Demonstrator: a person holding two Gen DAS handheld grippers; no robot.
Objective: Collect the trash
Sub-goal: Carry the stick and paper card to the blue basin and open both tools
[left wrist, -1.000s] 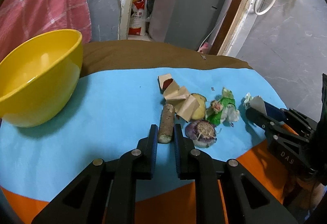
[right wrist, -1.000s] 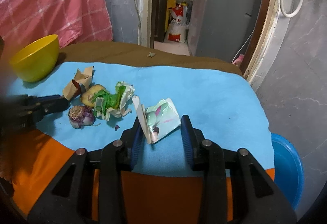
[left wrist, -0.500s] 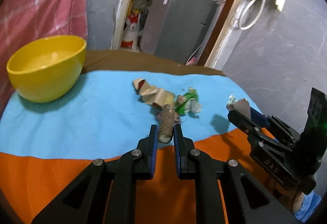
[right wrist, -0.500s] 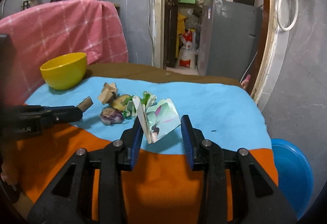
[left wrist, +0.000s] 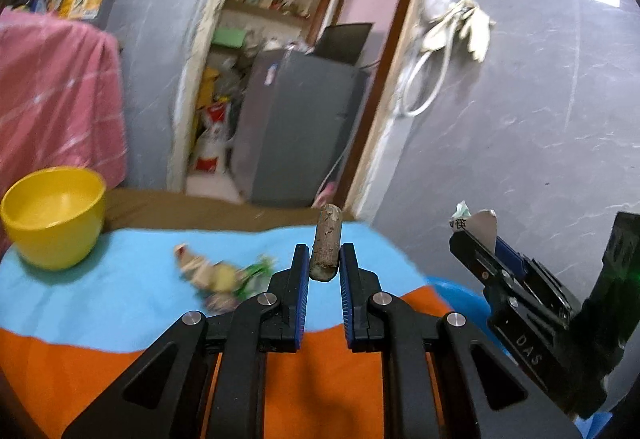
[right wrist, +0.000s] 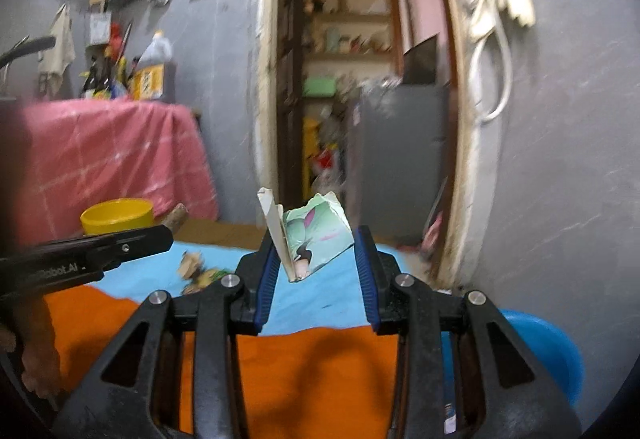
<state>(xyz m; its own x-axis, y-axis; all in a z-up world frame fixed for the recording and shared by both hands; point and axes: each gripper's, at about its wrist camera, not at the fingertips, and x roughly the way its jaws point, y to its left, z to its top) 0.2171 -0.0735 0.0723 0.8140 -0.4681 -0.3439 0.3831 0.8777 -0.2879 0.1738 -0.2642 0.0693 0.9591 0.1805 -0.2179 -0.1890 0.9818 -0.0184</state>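
Note:
My left gripper (left wrist: 324, 259) is shut on a brown stick-like scrap (left wrist: 326, 245) and holds it well above the table. My right gripper (right wrist: 316, 259) is shut on a torn green-and-white carton (right wrist: 312, 235), also lifted; it shows at the right of the left wrist view (left wrist: 476, 239). Several scraps of trash (left wrist: 218, 275) lie in a pile on the blue cloth (left wrist: 120, 291); the pile also shows in the right wrist view (right wrist: 198, 273). A blue bin (right wrist: 536, 351) sits low beyond the table's right edge.
A yellow bowl (left wrist: 54, 215) stands at the table's back left. An orange cloth (left wrist: 320, 379) covers the near part. A pink cloth (left wrist: 52, 103) hangs at the left. A doorway with a grey fridge (left wrist: 296, 127) is behind the table.
Both grippers have risen and drawn back from the table, each with its item in it. The trash pile and bowl now look smaller and farther off.

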